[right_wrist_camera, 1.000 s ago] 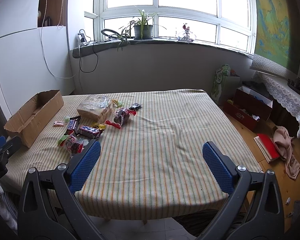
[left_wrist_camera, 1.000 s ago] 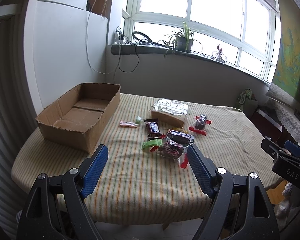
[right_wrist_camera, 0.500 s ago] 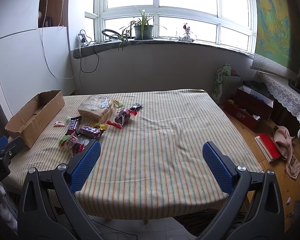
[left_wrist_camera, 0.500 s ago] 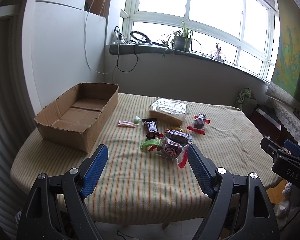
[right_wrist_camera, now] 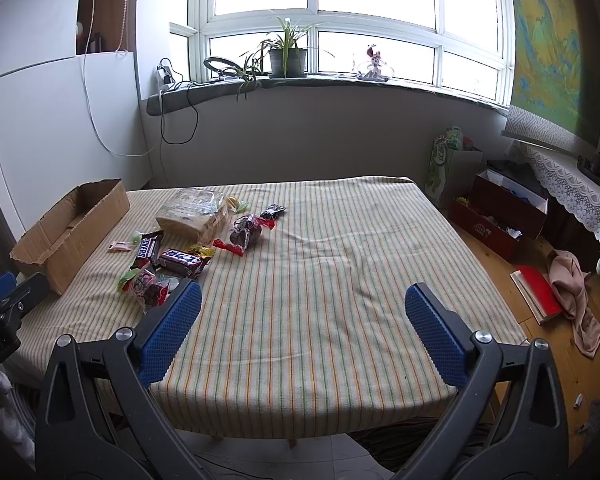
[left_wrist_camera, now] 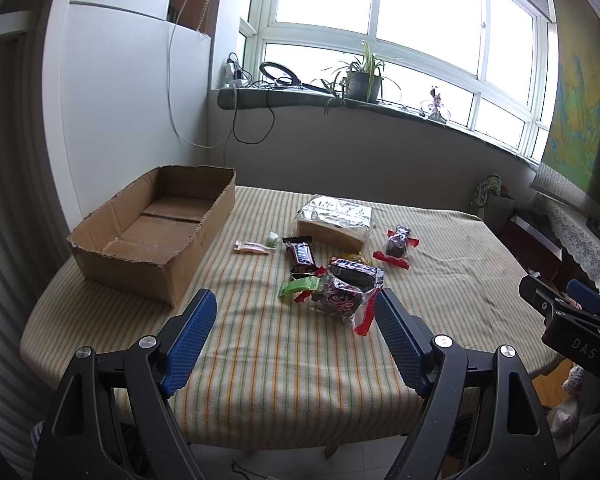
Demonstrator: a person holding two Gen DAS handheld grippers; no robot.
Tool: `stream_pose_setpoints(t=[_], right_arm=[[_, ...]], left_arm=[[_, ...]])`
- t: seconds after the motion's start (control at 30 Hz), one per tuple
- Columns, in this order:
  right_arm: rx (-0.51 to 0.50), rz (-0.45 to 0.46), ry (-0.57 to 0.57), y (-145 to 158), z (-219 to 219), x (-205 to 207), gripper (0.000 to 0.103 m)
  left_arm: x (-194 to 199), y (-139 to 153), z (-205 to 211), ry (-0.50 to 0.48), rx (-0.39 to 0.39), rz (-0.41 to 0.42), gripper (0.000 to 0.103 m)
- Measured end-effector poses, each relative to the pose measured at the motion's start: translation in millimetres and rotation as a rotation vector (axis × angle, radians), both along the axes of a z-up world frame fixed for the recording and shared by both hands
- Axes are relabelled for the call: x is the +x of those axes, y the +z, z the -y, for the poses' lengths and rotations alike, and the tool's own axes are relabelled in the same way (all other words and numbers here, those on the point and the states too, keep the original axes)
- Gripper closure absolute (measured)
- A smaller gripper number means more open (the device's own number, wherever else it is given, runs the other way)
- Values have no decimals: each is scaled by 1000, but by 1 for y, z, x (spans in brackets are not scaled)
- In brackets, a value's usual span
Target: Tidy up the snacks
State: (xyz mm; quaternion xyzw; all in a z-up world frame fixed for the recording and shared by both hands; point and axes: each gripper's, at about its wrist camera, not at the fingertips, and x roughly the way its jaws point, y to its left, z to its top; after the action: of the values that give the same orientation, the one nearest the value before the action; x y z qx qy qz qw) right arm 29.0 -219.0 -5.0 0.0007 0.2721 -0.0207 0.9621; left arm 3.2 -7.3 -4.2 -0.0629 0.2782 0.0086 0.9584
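Observation:
Several wrapped snacks lie in a loose cluster on the striped tablecloth (left_wrist_camera: 260,360): a brown Snickers bar (left_wrist_camera: 301,255), a second Snickers bar (left_wrist_camera: 356,272), a green candy (left_wrist_camera: 296,286), a clear pack with red ends (left_wrist_camera: 340,300), a red-ended dark sweet (left_wrist_camera: 396,245), a pink sachet (left_wrist_camera: 251,246) and a foil-topped bread pack (left_wrist_camera: 334,220). An empty cardboard box (left_wrist_camera: 156,228) stands left of them. My left gripper (left_wrist_camera: 294,316) hangs open over the table's near edge, just before the cluster. My right gripper (right_wrist_camera: 303,312) is open over bare cloth, right of the snacks (right_wrist_camera: 180,258).
A windowsill with a potted plant (right_wrist_camera: 286,56) and cables runs behind the table. A white cabinet (left_wrist_camera: 120,100) stands behind the box (right_wrist_camera: 70,228). Red boxes (right_wrist_camera: 496,220), a book and a cloth lie on the floor at the right. The cloth's right half (right_wrist_camera: 360,260) holds nothing.
Both grippers have drifted slightly, so the scene sits a little lower and closer in the left view. Nothing on the table has moved and both stay open.

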Motion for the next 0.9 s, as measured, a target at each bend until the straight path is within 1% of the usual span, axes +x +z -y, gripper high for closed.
stream_pose_setpoints(t=[0.9], right_arm=[[4, -43, 5, -12, 2, 14, 0]], left_arm=[[11, -7, -1, -9, -8, -22, 22]])
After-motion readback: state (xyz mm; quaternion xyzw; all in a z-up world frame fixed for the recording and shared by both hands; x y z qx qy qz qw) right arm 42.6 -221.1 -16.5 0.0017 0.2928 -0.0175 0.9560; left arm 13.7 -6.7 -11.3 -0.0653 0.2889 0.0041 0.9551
